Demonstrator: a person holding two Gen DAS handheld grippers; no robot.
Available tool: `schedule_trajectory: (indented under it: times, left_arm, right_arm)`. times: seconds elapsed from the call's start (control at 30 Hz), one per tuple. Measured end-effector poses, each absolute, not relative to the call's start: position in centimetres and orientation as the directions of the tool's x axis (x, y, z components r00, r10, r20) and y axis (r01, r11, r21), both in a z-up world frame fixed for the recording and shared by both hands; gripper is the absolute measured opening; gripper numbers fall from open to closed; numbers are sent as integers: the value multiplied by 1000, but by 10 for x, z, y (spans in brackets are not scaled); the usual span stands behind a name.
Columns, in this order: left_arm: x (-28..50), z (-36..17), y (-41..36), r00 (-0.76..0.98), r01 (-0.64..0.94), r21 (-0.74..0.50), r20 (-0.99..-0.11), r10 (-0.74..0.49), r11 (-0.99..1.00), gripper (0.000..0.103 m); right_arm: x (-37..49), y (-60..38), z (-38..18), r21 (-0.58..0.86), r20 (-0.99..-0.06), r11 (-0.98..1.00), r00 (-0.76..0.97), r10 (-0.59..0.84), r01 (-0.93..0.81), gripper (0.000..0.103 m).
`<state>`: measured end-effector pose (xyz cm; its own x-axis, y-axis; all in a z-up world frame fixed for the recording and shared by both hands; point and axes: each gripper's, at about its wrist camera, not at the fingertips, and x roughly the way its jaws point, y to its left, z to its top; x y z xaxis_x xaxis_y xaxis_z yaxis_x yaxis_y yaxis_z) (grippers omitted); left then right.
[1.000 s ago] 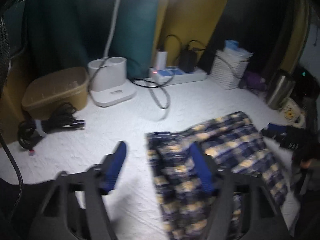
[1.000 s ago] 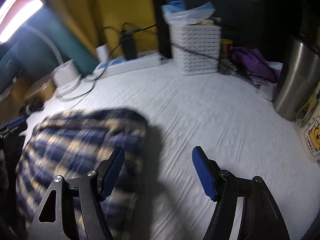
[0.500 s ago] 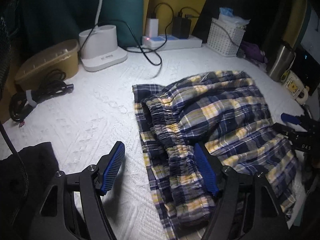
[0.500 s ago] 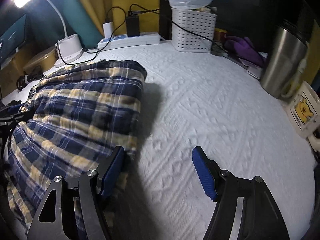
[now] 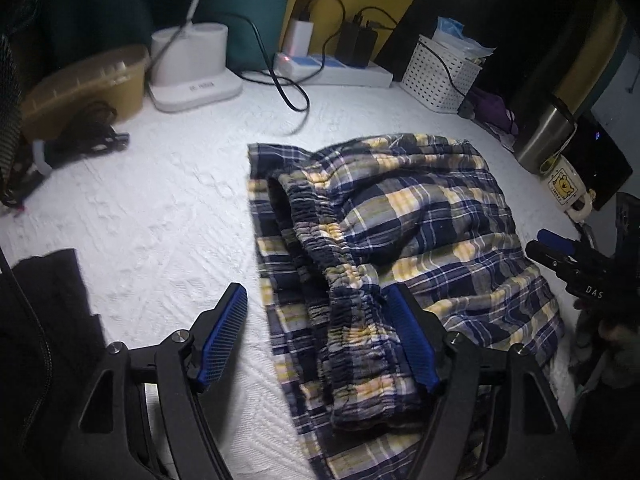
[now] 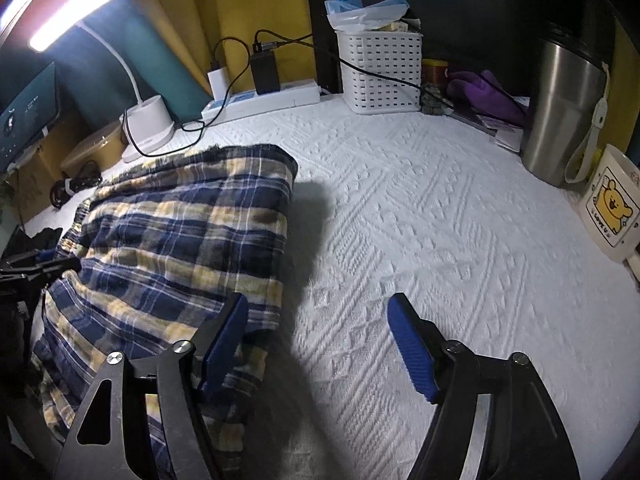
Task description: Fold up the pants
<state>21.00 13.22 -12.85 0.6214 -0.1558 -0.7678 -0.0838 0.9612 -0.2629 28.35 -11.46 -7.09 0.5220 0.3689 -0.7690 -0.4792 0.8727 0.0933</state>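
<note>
Lying folded, rumpled: plaid pants [image 5: 404, 240], elastic waistband up. Left gripper [image 5: 320, 340] agape over waistband; right gripper [image 6: 320, 344] opening, clamping nothing.

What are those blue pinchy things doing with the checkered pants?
A person is folding the plaid pants on the white bedcover with a gripper in each hand. The left gripper hangs open over the waistband. The right gripper, jaws opening, sits at the fold's edge, gripping nothing.
</note>
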Motion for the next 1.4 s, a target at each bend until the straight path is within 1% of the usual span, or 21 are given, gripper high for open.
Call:
schedule_trajectory:
  times: [0.03, 0.17, 0.23, 0.37, 0.5, 0.6, 0.7, 0.77, 0.83, 0.87, 0.97, 1.0, 1.07, 1.1, 1.17, 1.2, 1.27, 1.33, 1.4]
  left_arm:
    - [211, -129, 132, 625, -79, -266, -764, -160, 961, 75]
    - [215, -131, 125, 631, -55, -264, -757, -171, 963, 89]
    - [219, -130, 120, 618, -56, -257, -768, -169, 965, 92]
    - [225, -130, 106, 596, 7, -282, -769, -231, 959, 92]
    - [230, -133, 93, 603, 45, -205, -775, -190, 978, 92]
    - [233, -134, 92, 612, 47, -198, -769, -185, 979, 92]
    - [233, -134, 88, 620, 59, -153, -769, -156, 986, 83]
    - [233, -135, 87, 626, 74, -147, -763, -161, 986, 70]
    - [233, -134, 87, 631, 85, -145, -758, -166, 986, 63]
    - [233, -135, 87, 632, 90, -145, -756, -169, 985, 58]
    - [233, -135, 84, 634, 110, -139, -753, -177, 984, 52]
    - [233, -135, 84, 634, 113, -138, -753, -178, 984, 51]
    - [232, -135, 84, 634, 119, -145, -750, -187, 982, 48]
    - [231, -135, 84, 635, 119, -146, -749, -189, 982, 48]
    - [231, -135, 84, 635, 121, -150, -748, -192, 981, 47]
    - [230, -135, 85, 636, 121, -152, -747, -194, 981, 47]
    - [229, -134, 84, 638, 125, -155, -744, -199, 980, 43]
    - [228, -133, 82, 643, 132, -152, -739, -201, 980, 41]
    - [224, -132, 81, 649, 143, -149, -733, -206, 979, 40]
  right_arm:
    - [285, -115, -71, 99, -766, 872, 522, 374, -480, 86]
    - [292, -114, -75, 123, -769, 868, 507, 389, -481, 86]
    - [296, -113, -79, 130, -772, 867, 500, 393, -480, 86]
    - [302, -109, -82, 153, -773, 859, 482, 412, -488, 87]
    - [308, -102, -82, 181, -769, 843, 462, 442, -506, 87]
    - [312, -95, -81, 211, -763, 825, 439, 474, -524, 87]
    - [314, -84, -81, 228, -756, 801, 418, 503, -553, 87]
    - [314, -77, -81, 237, -752, 784, 403, 522, -574, 86]
    - [315, -69, -81, 243, -750, 768, 388, 537, -593, 86]
    - [315, -65, -82, 247, -749, 758, 378, 545, -603, 86]
    - [315, -56, -83, 263, -744, 730, 349, 570, -630, 85]
    - [314, -51, -84, 263, -744, 717, 337, 577, -646, 76]
    - [312, -47, -84, 243, -750, 718, 344, 566, -652, 70]
    - [312, -45, -84, 245, -749, 716, 342, 568, -653, 62]
    - [311, -46, -84, 242, -747, 722, 350, 564, -648, 51]
    - [309, -46, -84, 244, -743, 723, 355, 568, -646, 41]
    - [306, -47, -82, 238, -739, 723, 362, 568, -649, 37]
    - [302, -45, -81, 230, -738, 723, 368, 566, -651, 30]
    - [298, -43, -80, 217, -739, 726, 376, 559, -653, 27]
